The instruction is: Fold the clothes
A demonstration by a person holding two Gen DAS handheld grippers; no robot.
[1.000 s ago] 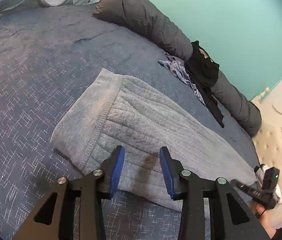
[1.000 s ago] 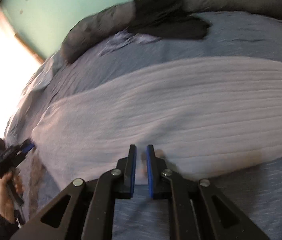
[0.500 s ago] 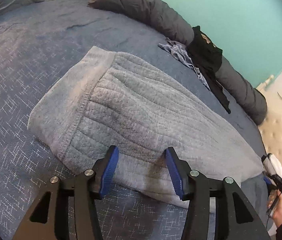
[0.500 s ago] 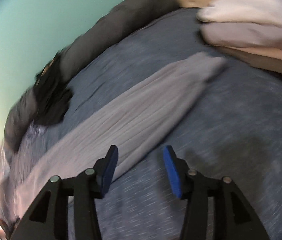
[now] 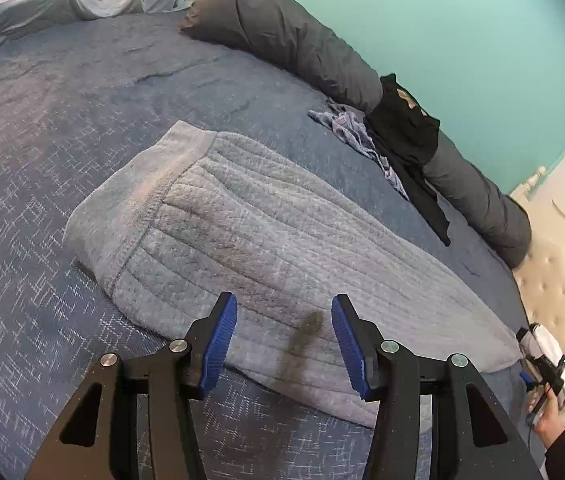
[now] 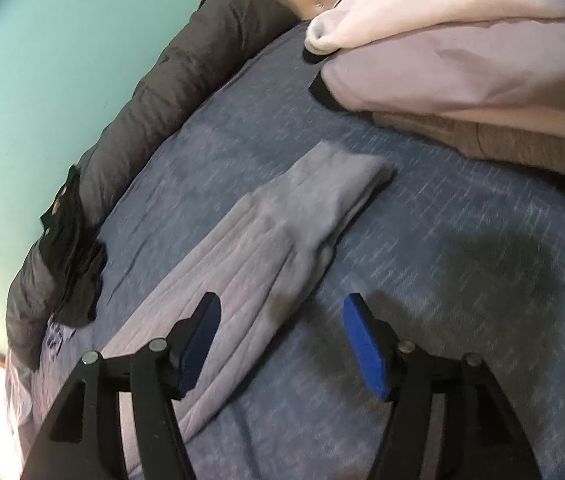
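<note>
The grey ribbed knit trousers (image 5: 266,248), already doubled along their length, lie flat as one long strip on the blue flecked bed cover (image 5: 62,128), and that long axis is what the coming fold seems to turn on. It runs parallel to the long dark grey bolster (image 5: 306,52) at the far edge of the bed, well clear of it, with the plain waistband (image 5: 150,184) at one end and the narrow leg cuffs (image 6: 346,176) at the other, toward the padded headboard (image 5: 554,280) and the pile of pale pink and tan clothes (image 6: 462,60). The left hand-held gripper (image 5: 284,334) hangs over the near long edge of the strip, close to the waistband end; its blue pads stand apart with only cloth below them, pressing on nothing. The right hand-held gripper (image 6: 282,344) is over the same near edge at the leg part, with the cuffs farther ahead of it; its jaws have just been opening and stand released, the edge of the trousers showing between the pads but not pinched. So each hand is nearer its own end, and a fold of cuffs toward waistband would probably fall to the right hand. A black garment (image 5: 406,136) and a crumpled blue-patterned cloth (image 5: 346,128) rest against the bolster, apart from the trousers.
</note>
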